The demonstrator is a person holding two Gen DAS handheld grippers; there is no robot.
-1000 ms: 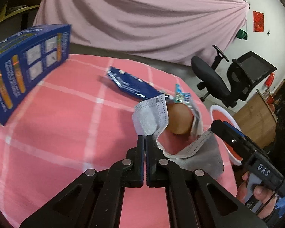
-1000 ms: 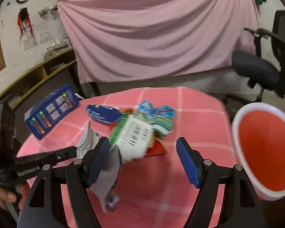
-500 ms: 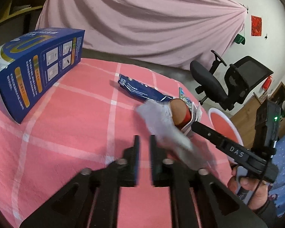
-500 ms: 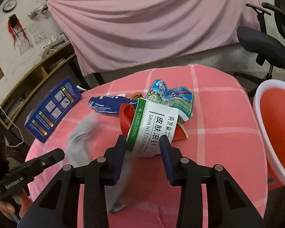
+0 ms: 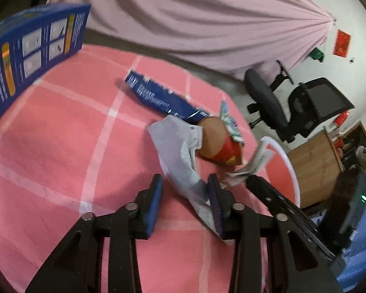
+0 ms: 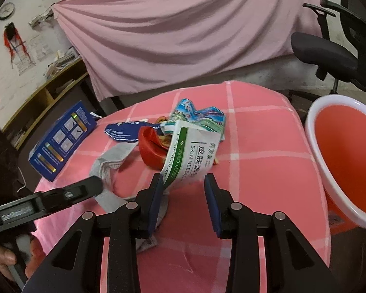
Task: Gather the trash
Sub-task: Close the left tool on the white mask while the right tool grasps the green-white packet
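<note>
A grey face mask [image 5: 180, 153] lies on the pink checked table [image 5: 61, 146]; it also shows in the right wrist view [image 6: 109, 163]. My left gripper [image 5: 185, 190] is open, with the mask's lower end between its jaws. My right gripper [image 6: 184, 190] is open, its jaws around the lower edge of a white and green packet [image 6: 190, 156]. Behind lie a red paper cup [image 6: 151, 146], a dark blue wrapper [image 5: 158, 97] and a colourful wrapper [image 6: 200, 117]. A red bucket [image 6: 349, 166] with a white rim stands at the table's right edge.
A blue carton [image 6: 61, 139] stands at the table's left side; it also shows in the left wrist view [image 5: 29, 53]. A pink curtain [image 6: 183, 36] hangs behind. Black office chairs [image 6: 329, 56] stand to the right. A wooden shelf [image 6: 44, 95] is at the left.
My left gripper has opened and let go of the mask, which now lies on the table. My right gripper closed in on the white packet, then widened again.
</note>
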